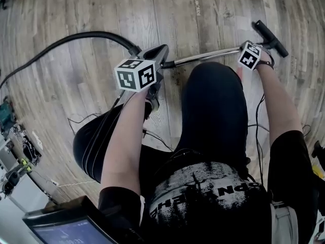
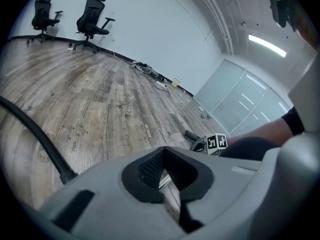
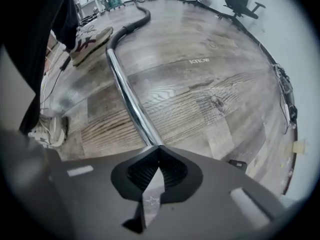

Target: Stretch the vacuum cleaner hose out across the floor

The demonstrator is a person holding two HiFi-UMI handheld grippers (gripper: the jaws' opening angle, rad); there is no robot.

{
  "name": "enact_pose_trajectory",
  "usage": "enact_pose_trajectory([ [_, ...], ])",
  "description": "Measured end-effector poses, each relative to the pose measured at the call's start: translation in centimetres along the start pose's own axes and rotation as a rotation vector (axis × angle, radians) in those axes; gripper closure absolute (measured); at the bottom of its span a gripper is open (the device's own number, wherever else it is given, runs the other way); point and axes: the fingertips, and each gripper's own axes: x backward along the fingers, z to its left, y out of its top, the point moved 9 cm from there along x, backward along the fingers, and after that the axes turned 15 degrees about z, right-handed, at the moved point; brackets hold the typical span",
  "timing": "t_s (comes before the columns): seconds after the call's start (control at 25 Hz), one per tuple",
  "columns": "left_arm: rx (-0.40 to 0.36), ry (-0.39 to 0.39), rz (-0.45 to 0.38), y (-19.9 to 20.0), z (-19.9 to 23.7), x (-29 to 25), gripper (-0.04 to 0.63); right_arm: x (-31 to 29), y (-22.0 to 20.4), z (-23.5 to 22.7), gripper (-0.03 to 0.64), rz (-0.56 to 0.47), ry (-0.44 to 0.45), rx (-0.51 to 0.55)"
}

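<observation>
Across the wood floor (image 1: 213, 14), your black hose (image 1: 76, 36) curves in from the left edge to right by your left gripper (image 2: 164, 151). The chrome tube (image 1: 203, 56) runs on to your right gripper (image 3: 159, 150). Both pairs of jaws are pressed together, the right ones just over the tube.

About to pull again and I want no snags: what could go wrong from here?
1. The right claw is shut and seems only to meet the chrome wand at its tip, so it may slip off when pulled.
2. Loose thin cables lie on the floor by the person's legs; the black hose or a foot could catch them.
</observation>
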Motion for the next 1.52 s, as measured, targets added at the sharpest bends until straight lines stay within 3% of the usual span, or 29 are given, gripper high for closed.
enact_pose_trajectory([
  [0.2,-0.158,0.015,0.056,4.0,0.4,1.5,0.594,5.4,1.4,0.7,0.611,-0.068,0.130,-0.088],
  [0.32,-0.279,0.024,0.090,7.2,-0.9,5.5,0.594,12.4,2.8,1.6,0.611,-0.192,0.217,-0.162],
  [0.56,-0.269,0.010,0.022,11.8,-5.6,18.7,0.595,33.8,6.5,1.9,0.611,-0.567,0.305,-0.284],
  [0.76,-0.200,-0.008,-0.132,15.1,-11.0,31.0,0.594,51.7,8.4,2.5,0.611,-0.790,0.317,-0.243],
  [0.88,-0.212,-0.008,-0.208,17.2,-14.3,38.5,0.595,60.8,8.7,3.4,0.611,-0.887,0.320,-0.219],
  [1.12,-0.371,0.031,-0.281,22.1,-18.9,50.2,0.594,76.0,8.9,3.7,0.611,-1.122,0.309,-0.225],
  [1.36,-0.502,-0.010,-0.389,29.6,-20.7,59.1,0.595,88.4,10.5,3.3,0.611,-1.365,0.217,-0.243],
  [1.52,-0.579,-0.053,-0.426,31.6,-23.0,63.2,0.595,93.2,9.7,4.7,0.611,-1.480,0.178,-0.296],
])
